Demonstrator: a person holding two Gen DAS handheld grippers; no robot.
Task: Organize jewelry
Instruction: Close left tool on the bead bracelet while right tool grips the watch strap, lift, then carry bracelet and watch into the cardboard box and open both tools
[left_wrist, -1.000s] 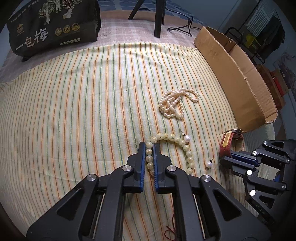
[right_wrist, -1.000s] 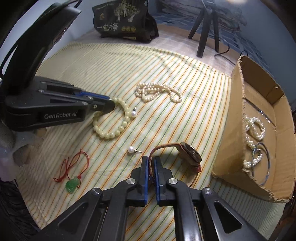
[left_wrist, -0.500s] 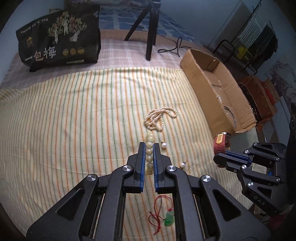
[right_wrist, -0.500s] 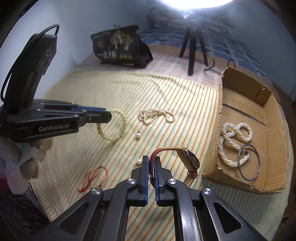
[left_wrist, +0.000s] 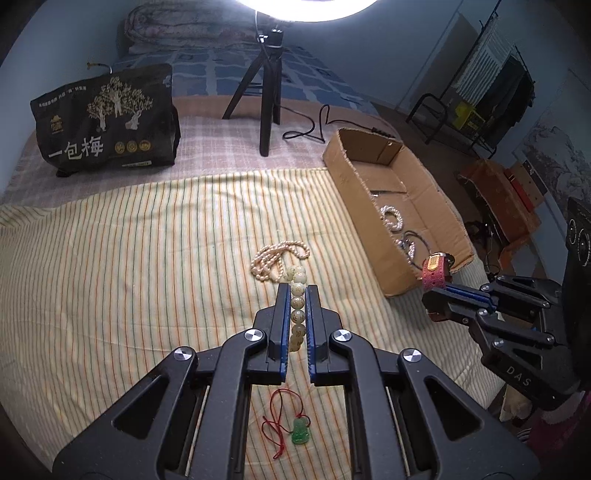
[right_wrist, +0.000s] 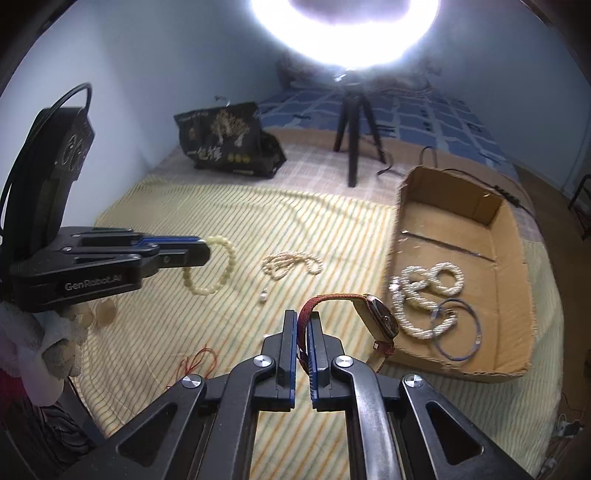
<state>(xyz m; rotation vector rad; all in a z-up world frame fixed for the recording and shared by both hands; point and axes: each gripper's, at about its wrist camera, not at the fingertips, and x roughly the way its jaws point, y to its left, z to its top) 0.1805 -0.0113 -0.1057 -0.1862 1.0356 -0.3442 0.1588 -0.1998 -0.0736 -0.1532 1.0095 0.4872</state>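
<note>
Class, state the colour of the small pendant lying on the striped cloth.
Green, on a red cord; the pendant shows best in the left wrist view.

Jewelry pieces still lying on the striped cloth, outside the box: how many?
3 visible: a pearl necklace mid-cloth, a single pearl earring just nearer than it, and a jade pendant on red cord nearest. A second earring may be hidden behind the tongs.

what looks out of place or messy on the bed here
Nothing looks damaged or spilled. A pearl necklace, a jade pendant and a loose earring lie scattered on the striped cloth, outside the cardboard box.
</note>
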